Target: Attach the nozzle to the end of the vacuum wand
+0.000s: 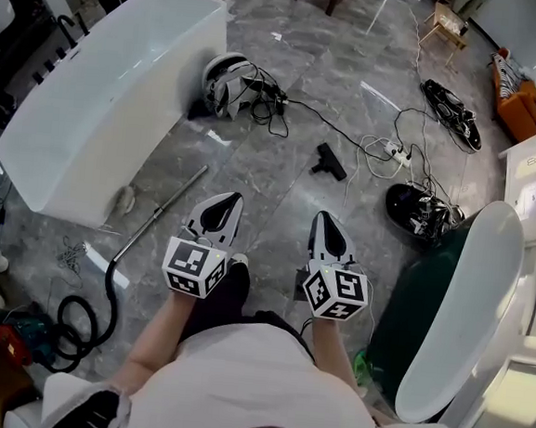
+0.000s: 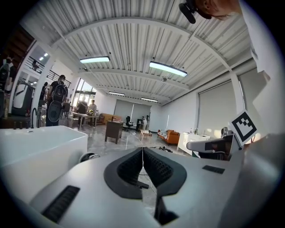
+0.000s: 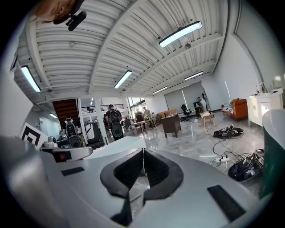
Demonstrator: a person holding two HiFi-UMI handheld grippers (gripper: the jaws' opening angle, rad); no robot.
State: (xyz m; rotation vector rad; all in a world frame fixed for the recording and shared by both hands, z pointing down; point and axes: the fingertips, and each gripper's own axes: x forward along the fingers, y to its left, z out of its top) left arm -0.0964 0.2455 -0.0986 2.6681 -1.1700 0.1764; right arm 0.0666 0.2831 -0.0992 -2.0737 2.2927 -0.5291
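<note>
- Jaws of my left gripper [image 1: 234,199] and my right gripper [image 1: 323,217] are pressed together, and nothing is between them.
- The small black plastic nozzle [image 1: 329,161] lies on the grey marble floor [image 1: 288,89], ahead of my right gripper and well apart from the wand.
- The long silver metal vacuum wand [image 1: 161,214] lies beside the white bathtub [image 1: 101,101], with its black hose [image 1: 76,325] curling near me.
- I judge the nozzle light and rigid, so I would take it by the neck. The wand looks stiff and smooth, perhaps slippery, so I would hold it near its free end.

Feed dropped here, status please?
Shut, empty: left gripper, right gripper. On floor: nozzle ahead, wand apart at left. Loose cables just beyond nozzle.
</note>
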